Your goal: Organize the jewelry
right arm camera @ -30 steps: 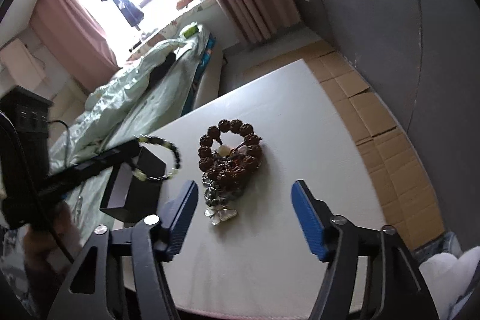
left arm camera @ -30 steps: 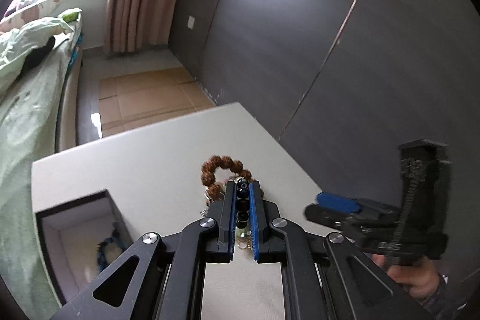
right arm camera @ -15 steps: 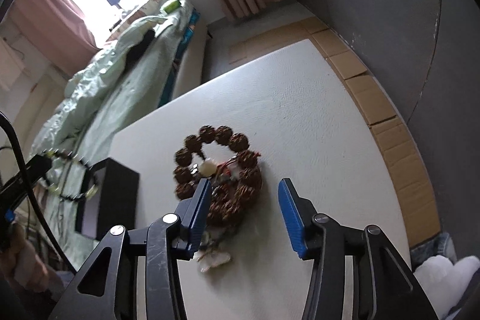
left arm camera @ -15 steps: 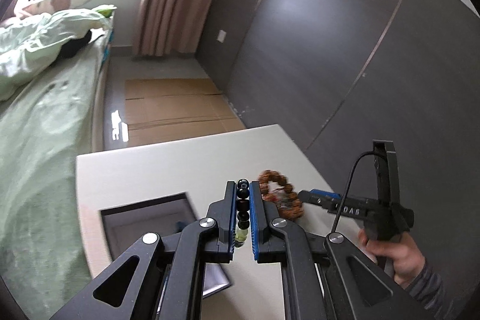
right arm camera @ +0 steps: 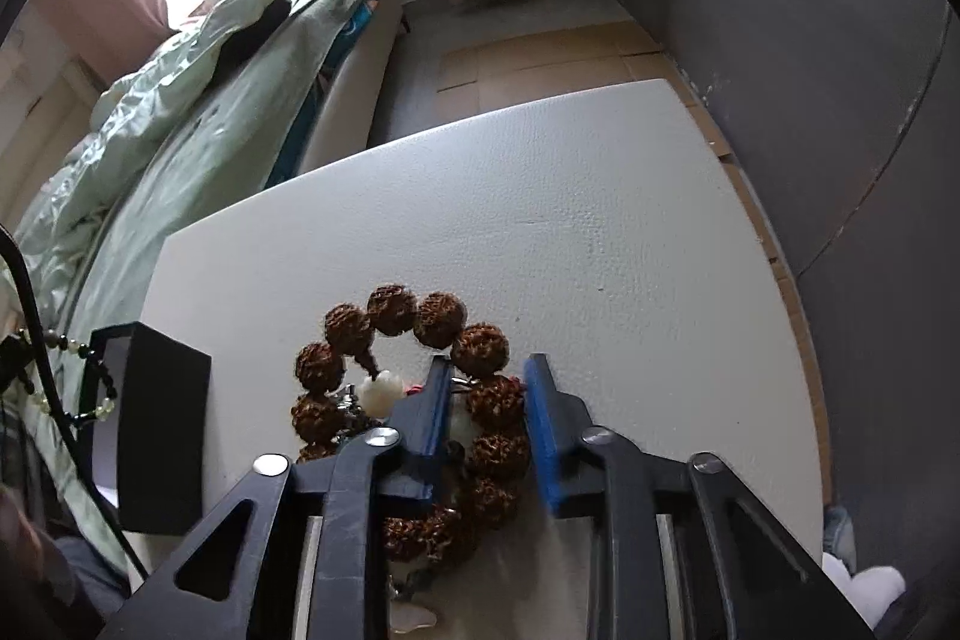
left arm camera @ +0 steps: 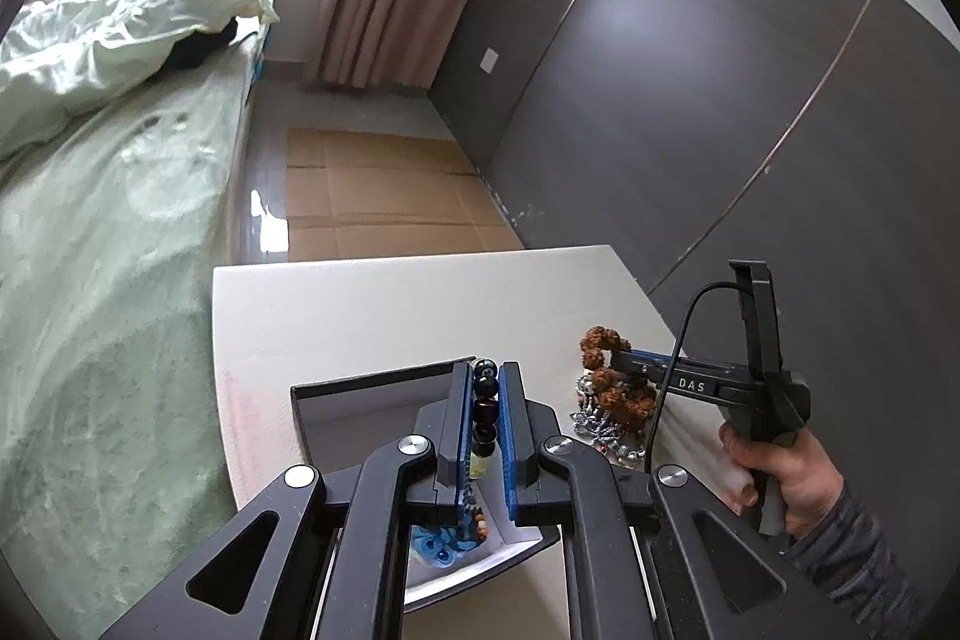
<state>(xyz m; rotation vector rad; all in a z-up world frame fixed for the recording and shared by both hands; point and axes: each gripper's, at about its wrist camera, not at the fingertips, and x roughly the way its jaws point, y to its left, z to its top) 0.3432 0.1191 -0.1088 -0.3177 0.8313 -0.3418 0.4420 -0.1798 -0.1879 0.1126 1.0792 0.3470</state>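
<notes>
Left gripper (left arm camera: pixel 485 418): clenched on the dark bead bracelet (left arm camera: pixel 483 409), which stands pinched between my blue pads, the rest of its loop hanging below.
Box (left arm camera: pixel 360 388): open black jewelry box directly under my left jaws; something blue and beaded lies in its white interior. My strand hangs over it, not yet let go.
Right gripper (right arm camera: pixel 487 421): jaws have just been closing around one side of the brown seed bracelet (right arm camera: pixel 438 319); both pads look to press on a bead, so I judge it gripped.
Brown bracelet, position: lying on the white table (right arm camera: pixel 540 196), far arc of its loop beyond my fingertips, near arc under the gripper body.
Beneath it: a silver chain piece (left arm camera: pixel 591 415), tangled against it.
Handling, judged: big rough beads on a cord; light, floppy as a loop, each bead hard and grippy. Take one bead squarely across its width.
Risk: chain may snag and lift along.
</notes>
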